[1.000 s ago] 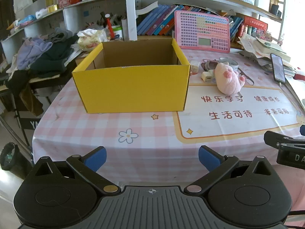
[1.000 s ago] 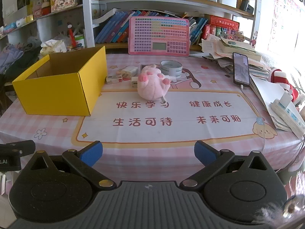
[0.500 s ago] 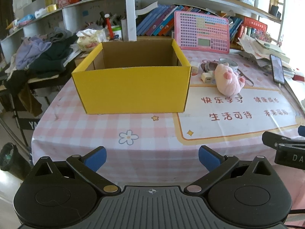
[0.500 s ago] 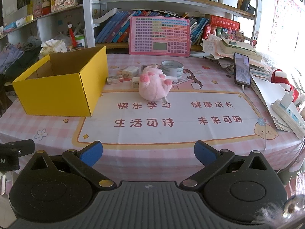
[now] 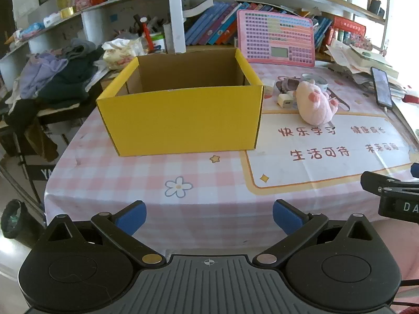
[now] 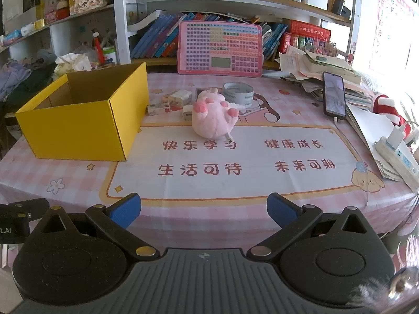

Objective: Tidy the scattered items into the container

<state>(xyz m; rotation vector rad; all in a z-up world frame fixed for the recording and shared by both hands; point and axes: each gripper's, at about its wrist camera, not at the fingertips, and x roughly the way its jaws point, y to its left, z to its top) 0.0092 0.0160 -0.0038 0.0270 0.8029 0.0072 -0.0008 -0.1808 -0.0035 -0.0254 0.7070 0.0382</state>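
An open yellow cardboard box (image 5: 180, 120) (image 6: 78, 128) stands on the pink checked tablecloth; what I see of its inside is bare. To its right lies a pink plush toy (image 5: 315, 106) (image 6: 213, 116), with a roll of tape (image 6: 238, 93), a white charger cube (image 5: 285, 101) (image 6: 187, 112), a small white packet (image 6: 180, 96) and a flat little box (image 6: 159, 109) close behind it. My left gripper (image 5: 209, 218) is open at the table's near edge, in front of the box. My right gripper (image 6: 203, 210) is open too, near the front edge, facing the plush toy.
A pink toy keyboard board (image 6: 219, 48) leans against the bookshelf at the back. A phone (image 6: 334, 95) on a cable, paper piles and a power strip (image 6: 398, 161) crowd the right side. Clothes (image 5: 57, 78) are heaped left of the table.
Both grippers have crept a little forward and upward, so the box and toy sit slightly larger in view. Nothing on the table has moved.
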